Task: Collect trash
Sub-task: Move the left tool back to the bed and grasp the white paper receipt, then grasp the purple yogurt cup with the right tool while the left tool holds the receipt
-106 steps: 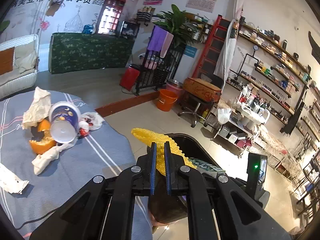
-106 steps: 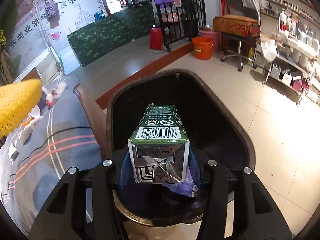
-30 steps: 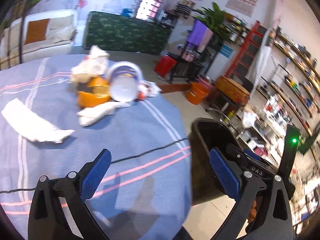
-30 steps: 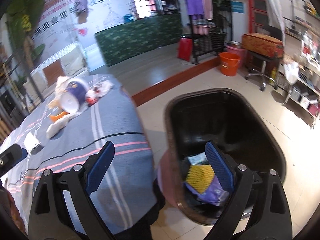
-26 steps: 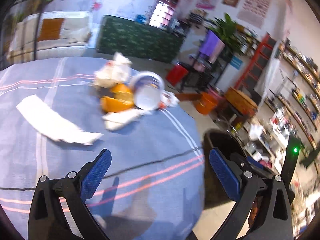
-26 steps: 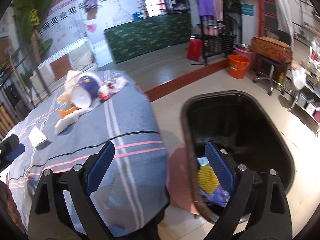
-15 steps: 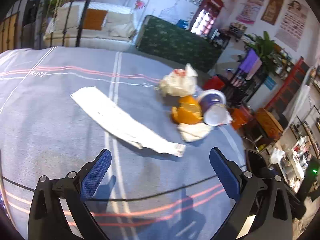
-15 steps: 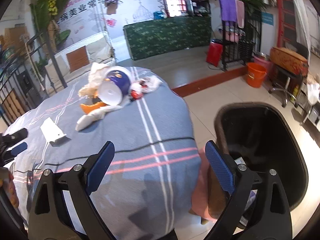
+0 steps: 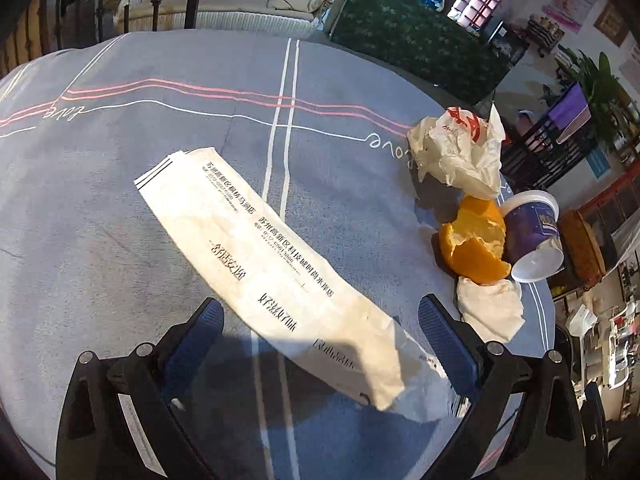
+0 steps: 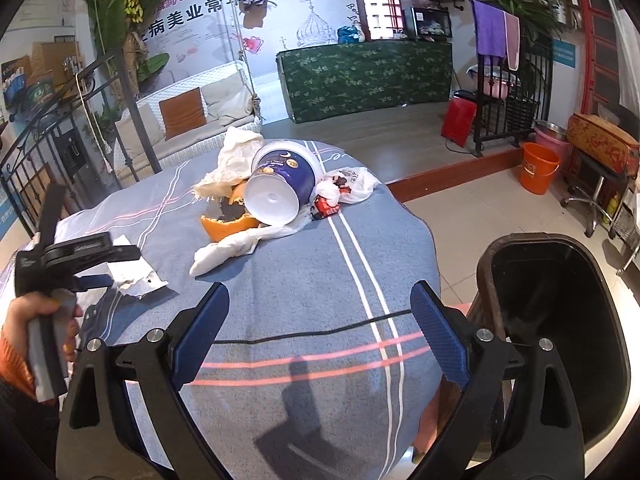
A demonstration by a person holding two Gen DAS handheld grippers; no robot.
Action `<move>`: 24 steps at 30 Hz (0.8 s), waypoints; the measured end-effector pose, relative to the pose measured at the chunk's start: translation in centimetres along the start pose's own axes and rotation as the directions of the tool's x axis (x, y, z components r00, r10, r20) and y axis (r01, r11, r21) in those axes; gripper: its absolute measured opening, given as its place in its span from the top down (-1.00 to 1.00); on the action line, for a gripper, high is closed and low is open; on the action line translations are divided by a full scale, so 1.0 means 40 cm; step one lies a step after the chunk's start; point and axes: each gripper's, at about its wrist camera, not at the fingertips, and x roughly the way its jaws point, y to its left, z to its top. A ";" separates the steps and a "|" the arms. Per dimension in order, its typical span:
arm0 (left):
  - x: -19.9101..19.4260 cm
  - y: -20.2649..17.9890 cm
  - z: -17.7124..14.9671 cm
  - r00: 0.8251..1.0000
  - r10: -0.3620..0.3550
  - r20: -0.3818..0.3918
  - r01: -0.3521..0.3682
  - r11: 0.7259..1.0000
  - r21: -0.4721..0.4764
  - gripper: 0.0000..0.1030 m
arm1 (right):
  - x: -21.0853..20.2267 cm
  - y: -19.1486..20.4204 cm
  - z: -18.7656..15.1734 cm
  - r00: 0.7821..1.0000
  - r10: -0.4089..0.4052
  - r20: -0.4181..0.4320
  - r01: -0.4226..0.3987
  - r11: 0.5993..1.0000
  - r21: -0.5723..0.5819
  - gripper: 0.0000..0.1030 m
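Observation:
My left gripper (image 9: pixel 320 332) is open, its jaws on either side of a long white printed paper wrapper (image 9: pixel 272 260) lying flat on the blue-grey tablecloth (image 9: pixel 120 200). Beyond it lie a crumpled white bag (image 9: pixel 460 152), orange peel (image 9: pixel 472 244), a blue paper cup (image 9: pixel 536 236) on its side and a white tissue (image 9: pixel 492 312). My right gripper (image 10: pixel 320 320) is open and empty above the table's near part. In the right wrist view the left gripper (image 10: pixel 92 268) shows at the left, over the wrapper (image 10: pixel 136 276). The black trash bin (image 10: pixel 560 320) stands on the floor at the right.
A red-and-white snack wrapper (image 10: pixel 340 192) lies beside the cup (image 10: pixel 284 180). A black cable (image 10: pixel 300 336) crosses the cloth. Behind the table are a swing sofa (image 10: pixel 192 104), a green-covered counter (image 10: pixel 368 76), an orange bucket (image 10: pixel 538 168) and a stool (image 10: pixel 600 152).
Both grippers released their items into the bin earlier and swung back over the table. The left gripper has moved down onto the long paper wrapper, which now lies between its open jaws.

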 end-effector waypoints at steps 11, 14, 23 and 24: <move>0.027 -0.021 0.003 0.994 0.106 0.010 -0.106 0.988 0.113 -0.42 | 0.082 0.049 0.071 0.999 0.032 -0.005 -0.032 0.999 -0.037 -0.77; 0.022 -0.018 0.000 0.991 0.134 0.031 -0.137 0.980 0.144 0.15 | 0.114 0.073 0.103 0.998 0.064 -0.015 -0.065 0.997 -0.036 -0.77; -0.032 0.028 -0.030 0.997 0.060 0.053 -0.066 0.990 0.128 0.55 | 0.251 0.095 0.236 0.978 0.168 -0.125 -0.161 0.985 0.060 -0.77; -0.038 0.029 -0.032 0.997 0.045 0.059 -0.052 0.991 0.126 0.61 | 0.273 0.096 0.253 0.973 0.180 -0.142 -0.171 0.983 0.073 -0.76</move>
